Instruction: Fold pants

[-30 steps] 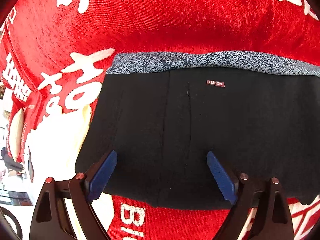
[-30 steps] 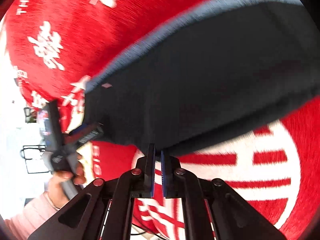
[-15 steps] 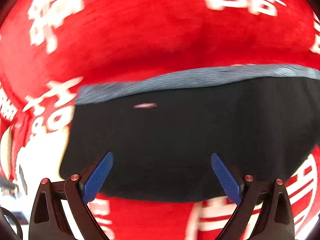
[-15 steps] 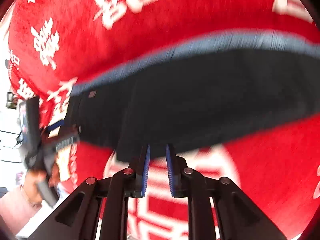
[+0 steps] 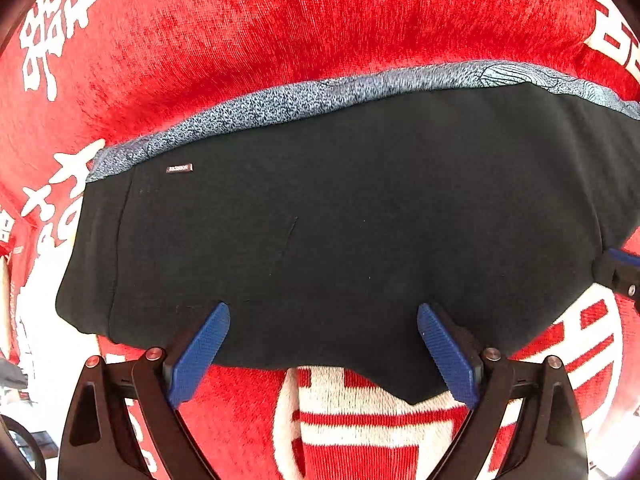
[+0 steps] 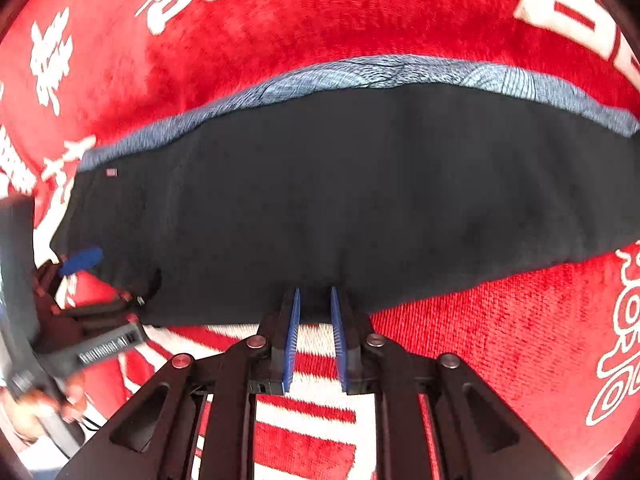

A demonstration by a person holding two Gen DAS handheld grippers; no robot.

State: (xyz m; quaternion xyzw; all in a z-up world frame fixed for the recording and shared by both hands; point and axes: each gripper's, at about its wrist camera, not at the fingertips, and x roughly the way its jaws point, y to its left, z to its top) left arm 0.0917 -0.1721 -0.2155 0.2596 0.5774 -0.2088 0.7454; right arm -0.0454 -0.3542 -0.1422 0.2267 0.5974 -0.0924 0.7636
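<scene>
Pants spread across frame centre on red blanket, long axis left-right. Left gripper wide, empty, above lower hem. Right gripper narrow, empty, at lower hem, nearer.

One pair of black pants, one red blanket, two grippers, left gripper, right gripper

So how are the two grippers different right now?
The left gripper is spread wide over the black pants; the right gripper leaves only a narrow gap at the pants' near edge. Neither holds cloth. Both have blue pads and black arms.
</scene>
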